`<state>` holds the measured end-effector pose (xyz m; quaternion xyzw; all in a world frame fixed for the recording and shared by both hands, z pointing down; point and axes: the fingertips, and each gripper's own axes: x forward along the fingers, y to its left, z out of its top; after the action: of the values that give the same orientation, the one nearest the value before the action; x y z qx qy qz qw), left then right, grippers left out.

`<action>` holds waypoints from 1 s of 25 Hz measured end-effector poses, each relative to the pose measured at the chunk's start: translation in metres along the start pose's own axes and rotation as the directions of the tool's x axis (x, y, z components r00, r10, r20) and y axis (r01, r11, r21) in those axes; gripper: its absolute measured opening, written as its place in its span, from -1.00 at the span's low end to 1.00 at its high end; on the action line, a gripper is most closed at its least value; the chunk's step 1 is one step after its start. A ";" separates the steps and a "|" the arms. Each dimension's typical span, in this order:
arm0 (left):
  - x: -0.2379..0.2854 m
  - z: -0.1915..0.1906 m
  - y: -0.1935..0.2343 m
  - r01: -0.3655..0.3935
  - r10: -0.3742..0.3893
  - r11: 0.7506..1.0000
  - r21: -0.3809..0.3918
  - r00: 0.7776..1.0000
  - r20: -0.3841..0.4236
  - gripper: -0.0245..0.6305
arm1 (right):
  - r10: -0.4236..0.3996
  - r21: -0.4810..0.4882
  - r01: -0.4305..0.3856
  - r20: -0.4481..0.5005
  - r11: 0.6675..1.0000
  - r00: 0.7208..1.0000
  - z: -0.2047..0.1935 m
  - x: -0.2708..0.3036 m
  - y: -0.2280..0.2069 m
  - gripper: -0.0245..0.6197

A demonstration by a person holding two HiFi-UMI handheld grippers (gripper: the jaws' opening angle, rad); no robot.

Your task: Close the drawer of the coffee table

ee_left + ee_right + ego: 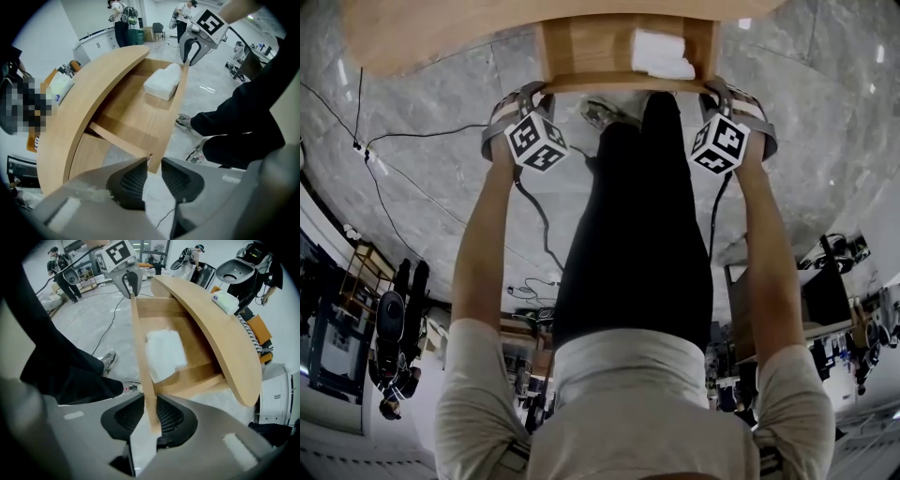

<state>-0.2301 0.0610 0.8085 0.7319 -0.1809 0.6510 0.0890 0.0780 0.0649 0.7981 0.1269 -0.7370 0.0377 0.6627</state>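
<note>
Plainly, the drawer [581, 49] of the coffee table [422, 33] stands pulled out, with one soft white pack [664, 54] inside. The right gripper [151, 416] pinches its front board [140, 343]. The left gripper [154, 171] has its jaws narrowly apart, with the board's end corner at their tips.

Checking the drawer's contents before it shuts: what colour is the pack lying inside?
White. The pack shows best in the right gripper view, inside the light wooden drawer.
</note>
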 end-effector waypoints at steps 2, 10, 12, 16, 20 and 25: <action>-0.003 0.003 -0.001 -0.008 0.009 1.000 -0.023 1.000 0.015 -0.56 | -0.011 0.010 0.011 0.002 1.000 1.000 -0.002 -0.003 -0.004 -0.64; -0.003 0.003 0.006 -0.037 0.042 0.989 -0.145 0.999 0.031 -0.54 | -0.037 0.037 0.037 0.014 0.999 0.999 0.000 -0.003 -0.009 -0.63; -0.005 0.002 0.012 -0.056 0.063 0.982 -0.182 0.997 0.033 -0.53 | -0.049 0.049 0.047 0.028 0.998 0.998 0.003 -0.004 -0.012 -0.63; -0.003 0.006 0.023 -0.077 0.088 0.973 -0.220 0.995 0.041 -0.53 | -0.078 0.063 0.076 0.029 0.995 0.996 0.005 -0.003 -0.024 -0.62; -0.002 0.011 0.031 -0.097 0.111 0.963 -0.252 0.993 0.044 -0.52 | -0.089 0.069 0.087 0.029 0.994 0.996 0.005 -0.003 -0.033 -0.61; -0.003 0.014 0.036 -0.105 0.123 0.958 -0.267 0.991 0.050 -0.52 | -0.100 0.085 0.098 0.026 0.992 0.995 0.006 -0.005 -0.040 -0.61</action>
<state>-0.2311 0.0230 0.7996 0.7231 -0.3105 0.6005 0.1419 0.0821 0.0259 0.7881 0.1914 -0.7377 0.0336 0.6465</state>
